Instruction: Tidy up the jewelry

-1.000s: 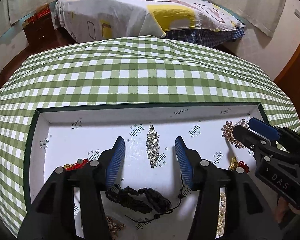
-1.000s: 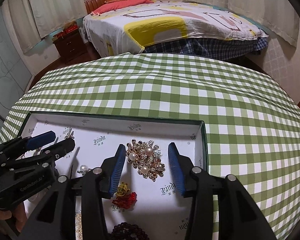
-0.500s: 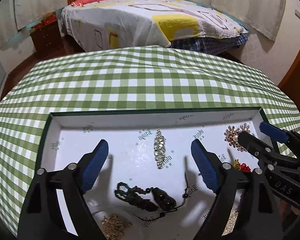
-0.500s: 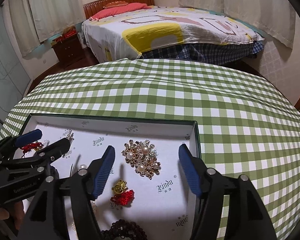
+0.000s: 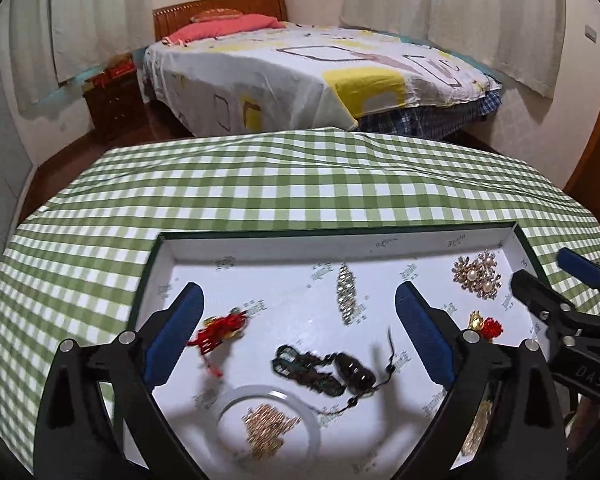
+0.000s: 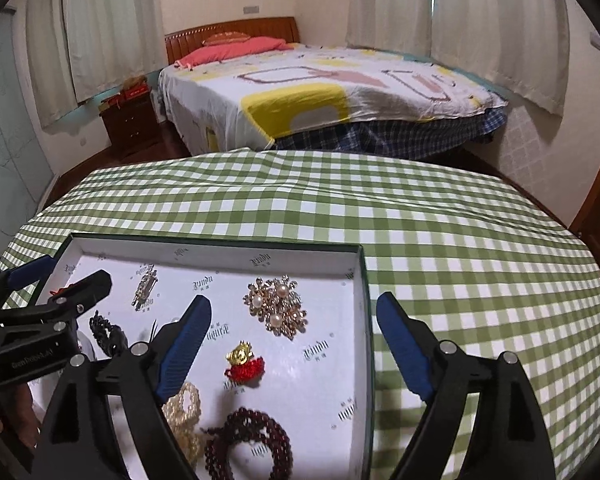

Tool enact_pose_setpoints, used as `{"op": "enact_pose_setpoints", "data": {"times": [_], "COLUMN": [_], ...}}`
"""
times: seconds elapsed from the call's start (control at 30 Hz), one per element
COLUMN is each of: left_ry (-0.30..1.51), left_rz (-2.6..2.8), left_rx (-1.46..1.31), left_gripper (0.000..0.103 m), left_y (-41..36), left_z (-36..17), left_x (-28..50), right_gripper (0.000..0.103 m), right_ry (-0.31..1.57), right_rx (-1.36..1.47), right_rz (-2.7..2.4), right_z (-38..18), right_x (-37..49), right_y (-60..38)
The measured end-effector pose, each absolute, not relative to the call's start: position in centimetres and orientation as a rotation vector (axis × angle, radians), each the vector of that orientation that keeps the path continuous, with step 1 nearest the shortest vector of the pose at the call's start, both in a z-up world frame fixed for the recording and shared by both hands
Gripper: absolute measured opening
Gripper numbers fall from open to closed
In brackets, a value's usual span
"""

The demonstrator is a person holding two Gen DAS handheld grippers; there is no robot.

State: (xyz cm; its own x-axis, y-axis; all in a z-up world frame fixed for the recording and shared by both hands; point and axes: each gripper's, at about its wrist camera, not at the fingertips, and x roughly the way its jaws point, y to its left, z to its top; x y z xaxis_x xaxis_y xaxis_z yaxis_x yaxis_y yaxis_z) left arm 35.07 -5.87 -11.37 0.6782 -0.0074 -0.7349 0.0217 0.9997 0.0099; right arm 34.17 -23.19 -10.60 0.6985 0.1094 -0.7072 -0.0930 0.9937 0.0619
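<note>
Currently my left tool (image 5: 298,330) is spread wide, its blue pads far apart and gripping nothing; it hangs above the tray (image 5: 340,238) without touching the contents. My right tool (image 6: 294,342) is likewise fully released and empty, with its left finger over the tray floor and its right finger over the bench cloth (image 6: 480,264) outside the tray's right wall.

Legible writing: the right tool's body, seen from the left wrist view, carries the letters "DAS". The left tool's body, seen from the right wrist view, carries a longer white label that is too blurred to read in full. The white tray lining is printed with a repeated dark logotype, too small and distorted to read.

Tray contents, from the left tool outward:
- Red tassel charm (image 5: 218,330), just beside the left finger.
- Dark cord bracelet (image 5: 320,372) with a dark bead, between the fingers.
- White ring (image 5: 224,410) with a gold chain heap (image 5: 270,426) inside it, nearest the camera.
- Narrow rhinestone piece (image 5: 346,294), toward the far wall.

From the right tool outward:
- Gold and red charm (image 6: 244,364), between the fingers.
- Pearl and gold brooch (image 6: 278,312), further out.
- Dark red bead bracelet (image 6: 248,444) and pale bead strand (image 6: 184,416), at the near edge.

The tray sits on the green checked bench cloth. A bed (image 5: 300,76) stands beyond the bench.
</note>
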Motion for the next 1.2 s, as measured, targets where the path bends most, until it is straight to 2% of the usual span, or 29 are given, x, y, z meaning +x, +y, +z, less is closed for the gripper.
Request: {"op": "enact_pose_setpoints", "data": {"times": [0.33,0.77,1.2], "left_ry": [0.712,0.684,0.628], "left_rz": [-0.004,0.009,0.051], "left_rx": [0.023,0.033,0.006], "left_gripper": [0.098,0.099,0.098], "left_y": [-4.9,-3.5,-1.5], "left_z": [-9.8,-8.8,-3.7], "left_x": [29.9,22.2,12.7], "right_gripper": [0.084,0.084,0.085], "right_ry": [0.705,0.665,0.6], "right_rx": [0.009,0.005,-0.001], "right_rz": [0.068,0.05,0.093], "right_z": [-9.7,-9.2,-4.9], "right_x": [29.2,22.5,14.8], "right_y": [-22.9,-22.8,-21.9]}}
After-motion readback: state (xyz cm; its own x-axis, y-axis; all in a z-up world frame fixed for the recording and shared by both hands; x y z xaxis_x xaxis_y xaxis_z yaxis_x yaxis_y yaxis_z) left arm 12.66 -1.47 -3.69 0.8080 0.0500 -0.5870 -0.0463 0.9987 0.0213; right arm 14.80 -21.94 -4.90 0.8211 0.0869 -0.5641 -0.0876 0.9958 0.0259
